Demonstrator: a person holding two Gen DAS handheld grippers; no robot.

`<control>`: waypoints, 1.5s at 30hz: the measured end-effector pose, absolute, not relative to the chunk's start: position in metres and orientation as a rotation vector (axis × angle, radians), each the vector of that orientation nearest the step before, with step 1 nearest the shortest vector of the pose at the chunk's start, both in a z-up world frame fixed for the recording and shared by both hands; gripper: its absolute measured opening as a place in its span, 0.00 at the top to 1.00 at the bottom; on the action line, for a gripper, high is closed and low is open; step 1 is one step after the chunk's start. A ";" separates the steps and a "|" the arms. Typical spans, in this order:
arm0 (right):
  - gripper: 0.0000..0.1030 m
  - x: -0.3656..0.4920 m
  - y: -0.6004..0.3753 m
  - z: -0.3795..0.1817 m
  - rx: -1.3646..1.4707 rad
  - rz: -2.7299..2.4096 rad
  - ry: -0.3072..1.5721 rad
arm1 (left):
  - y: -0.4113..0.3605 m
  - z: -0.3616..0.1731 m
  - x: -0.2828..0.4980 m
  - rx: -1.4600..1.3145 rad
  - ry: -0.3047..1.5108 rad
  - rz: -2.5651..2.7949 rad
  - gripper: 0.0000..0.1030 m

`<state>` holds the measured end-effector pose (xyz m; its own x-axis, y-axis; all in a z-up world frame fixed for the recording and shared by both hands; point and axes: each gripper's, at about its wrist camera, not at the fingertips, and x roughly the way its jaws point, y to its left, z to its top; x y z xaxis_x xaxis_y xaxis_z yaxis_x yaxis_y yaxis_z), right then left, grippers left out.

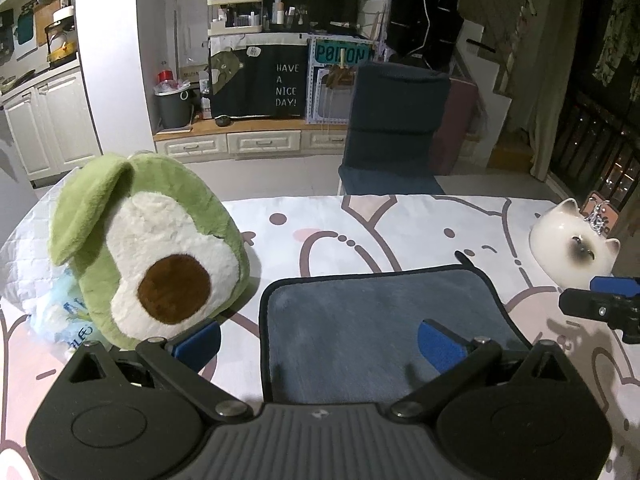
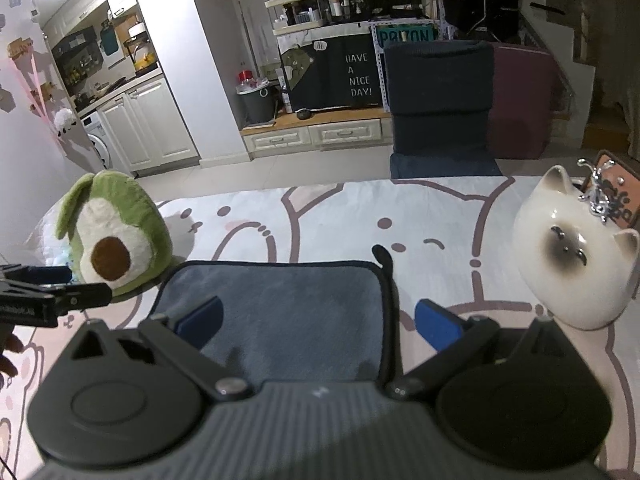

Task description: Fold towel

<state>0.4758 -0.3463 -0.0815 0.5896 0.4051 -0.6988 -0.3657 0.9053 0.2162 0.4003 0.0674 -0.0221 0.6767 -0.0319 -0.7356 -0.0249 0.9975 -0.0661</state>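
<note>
Towel: grey-blue towel (image 1: 380, 320) with dark trim lies flat on the patterned table cover (image 1: 400, 224), lower centre of both views; a small hanging loop sticks out at its far right corner.
Left gripper: left gripper (image 1: 320, 344) hovers over the towel's near left part, fingers wide apart, holding nothing.
Right gripper: right gripper (image 2: 320, 320) sits over the near right edge, fingers spread astride the trim, nothing clamped.
Progress: my judgement, either an early stage or mid-fold; the cloth looks compact and thick, but no layers are plainly visible. Grasping and folding over remain.
Neighbours: avocado plush (image 1: 148, 252) at left, just beside the towel; ceramic cat (image 2: 576, 256) at right, apart from it.
Hidden: the towel's near edge is covered by both gripper bodies; whether the fingertips touch the cloth, cannot tell.
</note>
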 end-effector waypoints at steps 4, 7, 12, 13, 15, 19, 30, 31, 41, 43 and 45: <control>0.00 0.464 -0.348 -0.074 0.052 0.450 0.818 | 0.063 -0.015 0.388 -0.067 0.818 -0.005 0.00; 0.00 0.453 -0.349 -0.067 0.052 0.453 0.808 | 0.060 -0.009 0.377 -0.065 0.810 -0.007 0.00; 0.00 0.438 -0.350 -0.060 0.049 0.443 0.801 | 0.056 -0.001 0.359 -0.047 0.796 0.015 0.00; 0.00 0.434 -0.350 -0.059 0.049 0.443 0.797 | 0.055 0.000 0.355 -0.045 0.794 0.018 0.00; 0.00 0.428 -0.352 -0.057 0.048 0.444 0.792 | 0.054 0.003 0.347 -0.044 0.788 0.018 0.00; 0.00 0.412 -0.355 -0.053 0.043 0.446 0.785 | 0.052 0.007 0.331 -0.048 0.777 0.016 0.00; 0.00 0.372 -0.370 -0.046 0.038 0.440 0.770 | 0.039 0.018 0.291 -0.043 0.746 0.019 0.00; 0.00 0.369 -0.372 -0.045 0.037 0.440 0.768 | 0.038 0.019 0.288 -0.041 0.744 0.022 0.00; 0.00 0.337 -0.386 -0.033 0.043 0.439 0.736 | 0.028 0.032 0.255 -0.045 0.710 0.003 0.00; 0.00 0.331 -0.389 -0.031 0.046 0.442 0.729 | 0.025 0.034 0.247 -0.040 0.701 0.003 0.00; 0.00 0.324 -0.391 -0.029 0.049 0.443 0.720 | 0.024 0.036 0.240 -0.038 0.696 -0.001 0.00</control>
